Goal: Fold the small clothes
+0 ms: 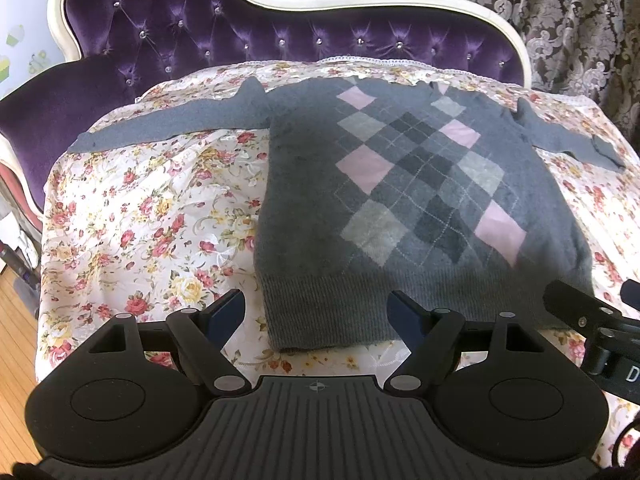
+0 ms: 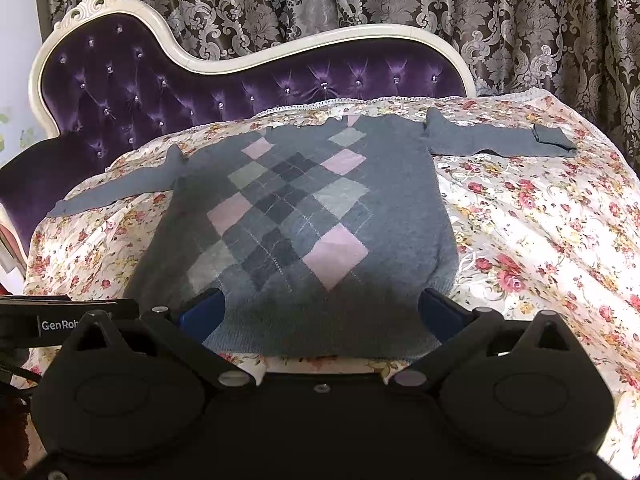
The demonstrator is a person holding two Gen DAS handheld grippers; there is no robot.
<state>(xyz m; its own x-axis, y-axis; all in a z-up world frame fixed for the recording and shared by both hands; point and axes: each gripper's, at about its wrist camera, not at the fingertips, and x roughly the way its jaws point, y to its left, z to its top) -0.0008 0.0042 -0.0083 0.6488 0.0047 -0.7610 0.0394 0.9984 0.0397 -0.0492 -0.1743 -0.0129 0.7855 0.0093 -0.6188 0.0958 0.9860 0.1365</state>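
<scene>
Sweater (image 1: 408, 184), grey argyle with pink diamonds, lies flat, sleeves spread, on a floral bedspread (image 1: 152, 216); left tool (image 1: 316, 312) hovers with fingers apart at its hem's left corner, right tool (image 2: 320, 312) spread wide over the hem's right part.

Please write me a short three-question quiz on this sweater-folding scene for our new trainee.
1. True or false: both sleeves of the grey argyle sweater are spread out to the sides.
2. What does the sweater lie on? A) floral cover B) bare wood C) a tray
3. Fill in: the left gripper and right gripper are both ____, poised at the sweater's ribbed hem.

Key: 1 true; 2 A; 3 open.
</scene>
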